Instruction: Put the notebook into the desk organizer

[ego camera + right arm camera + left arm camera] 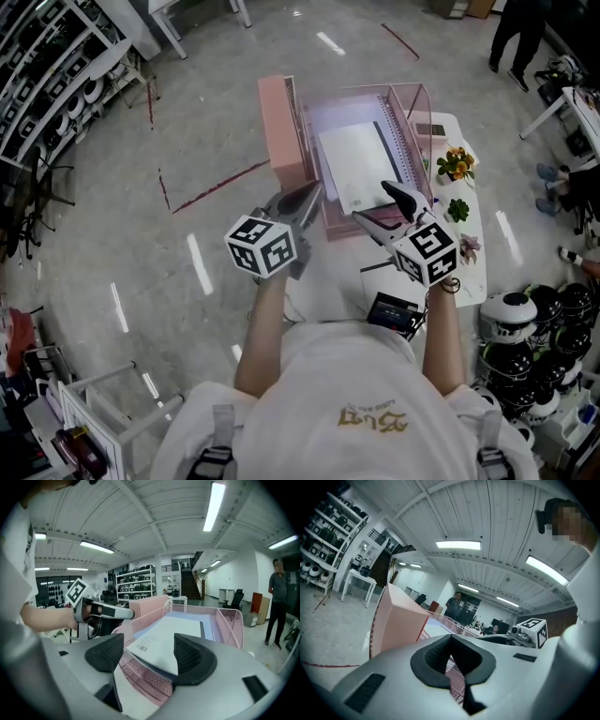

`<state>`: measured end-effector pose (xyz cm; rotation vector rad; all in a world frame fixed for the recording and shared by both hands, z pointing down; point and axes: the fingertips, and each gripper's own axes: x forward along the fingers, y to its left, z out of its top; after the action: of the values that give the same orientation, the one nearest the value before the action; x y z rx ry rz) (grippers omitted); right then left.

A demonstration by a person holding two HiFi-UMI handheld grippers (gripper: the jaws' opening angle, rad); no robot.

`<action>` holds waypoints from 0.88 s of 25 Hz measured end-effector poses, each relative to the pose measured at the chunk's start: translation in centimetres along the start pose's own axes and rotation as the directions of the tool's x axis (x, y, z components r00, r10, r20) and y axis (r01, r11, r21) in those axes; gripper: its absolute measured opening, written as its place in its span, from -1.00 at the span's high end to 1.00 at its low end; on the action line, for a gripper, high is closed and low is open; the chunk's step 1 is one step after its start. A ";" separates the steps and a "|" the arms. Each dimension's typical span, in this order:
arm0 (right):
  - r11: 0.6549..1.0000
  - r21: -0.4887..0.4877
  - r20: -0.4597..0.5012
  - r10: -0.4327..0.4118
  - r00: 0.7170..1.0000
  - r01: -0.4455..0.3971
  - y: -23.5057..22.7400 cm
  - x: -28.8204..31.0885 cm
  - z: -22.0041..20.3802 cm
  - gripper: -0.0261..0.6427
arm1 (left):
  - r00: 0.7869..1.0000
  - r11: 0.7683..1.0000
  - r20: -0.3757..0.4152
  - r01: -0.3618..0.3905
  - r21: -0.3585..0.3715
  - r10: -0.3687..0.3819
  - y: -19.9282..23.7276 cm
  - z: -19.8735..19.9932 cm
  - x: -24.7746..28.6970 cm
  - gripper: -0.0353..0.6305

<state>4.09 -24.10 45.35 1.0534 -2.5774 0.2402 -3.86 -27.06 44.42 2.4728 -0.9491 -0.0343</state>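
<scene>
Since the table (473, 281) only carries the job, attention goes to the organizer (339, 228). Its mesh tray holds the notebook (356, 164), white cover up, with the spiral toward the organizer's right wall and the far end well inside. In the right gripper view the near end seems to ride on the organizer's front rim rather than lie flat in the tray, though I cannot be sure. I judge the step in hand to be letting go and seating it.

At the organizer's front left corner, the left gripper (314, 190) has its jaws pressed together. Mesh shows in the slit between the pads, so it looks clamped on the organizer's left wall. That grip is worth holding, because any shove on the notebook will try to slide the organizer away.

At the organizer's front rim, the right gripper (371, 202) has its jaws spread. The notebook's near corner lies between the pads, and neither pad presses it. A low, gentle push on that near edge toward the organizer's back wall should drop it flat. After that, the gripper should draw straight back from the front rim without catching the cover or the mesh.
</scene>
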 end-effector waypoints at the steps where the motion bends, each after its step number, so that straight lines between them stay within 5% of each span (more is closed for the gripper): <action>1: 1.000 0.030 0.022 0.000 1.000 -0.001 0.1 -0.3 0.1 -0.10 | 1.000 1.000 0.000 0.000 0.005 0.000 -0.1 0.0 0.0 0.85; 5: 0.979 0.205 0.151 -0.008 0.988 -0.024 -0.1 -1.4 0.7 0.19 | 1.000 1.000 0.004 0.006 0.015 -0.006 -0.7 0.0 0.0 0.85; 10: 0.866 0.485 0.334 -0.056 0.941 -0.120 -1.6 -3.6 0.9 0.57 | 1.000 1.000 0.012 0.019 0.020 -0.019 -1.5 0.0 0.1 0.85; 15: 0.896 0.445 0.306 -0.146 0.941 -0.006 -1.8 -4.4 0.9 0.89 | 0.999 0.999 0.031 0.011 0.031 -0.012 -1.8 0.3 -0.2 0.85; 22: 0.930 0.329 0.209 -0.243 0.947 0.166 -1.0 -3.9 0.8 0.89 | 1.000 0.999 0.017 0.013 0.051 -0.014 -2.1 -0.4 -0.3 0.85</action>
<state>7.19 -22.49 43.15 1.5466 -2.6729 0.4991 -2.68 -25.33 43.75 2.5296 -0.9514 -0.0361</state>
